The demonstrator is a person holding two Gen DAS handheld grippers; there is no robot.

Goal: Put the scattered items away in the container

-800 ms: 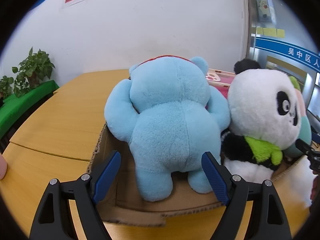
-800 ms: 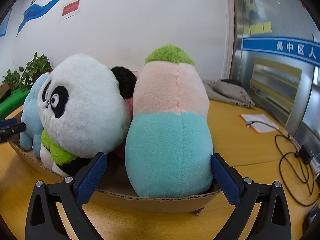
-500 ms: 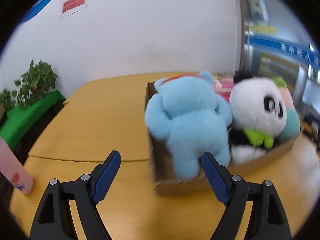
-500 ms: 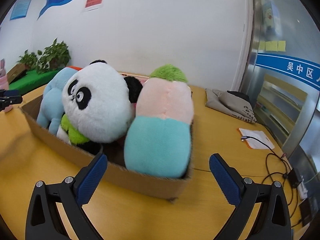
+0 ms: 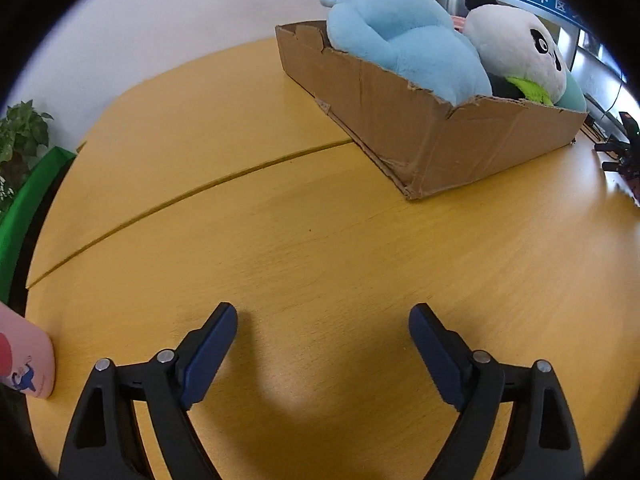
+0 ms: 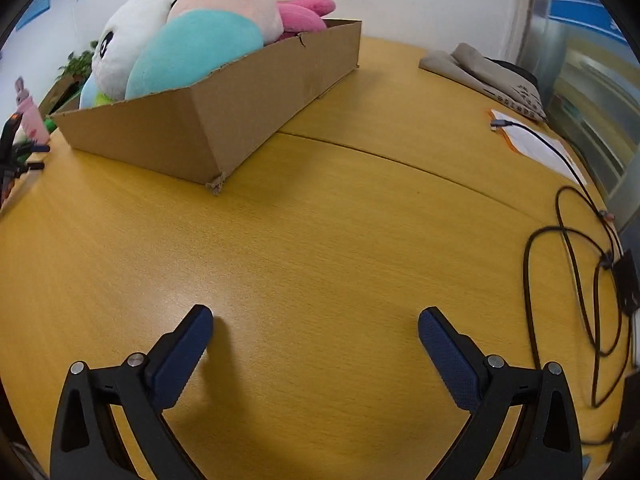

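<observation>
Yellow wood desk (image 5: 320,240) with both claws held wide and empty above it, well apart from the cardboard box (image 5: 440,132).

The left claw (image 5: 323,322) hangs low over bare wood with its blue pads spread and nothing between them; the right claw (image 6: 315,324) is in the same pose. The box stands far ahead of each claw and carries the blue plush (image 5: 404,36), the panda (image 5: 516,44), the teal and pink plush (image 6: 204,40) and a pink plush (image 6: 304,12). Its torn rim faces the left claw and one corner points to the right claw. Between claws and box the wood is free. A black cable (image 6: 576,240) loops at the right edge; a pink bottle (image 5: 24,356) stands at the left edge.
</observation>
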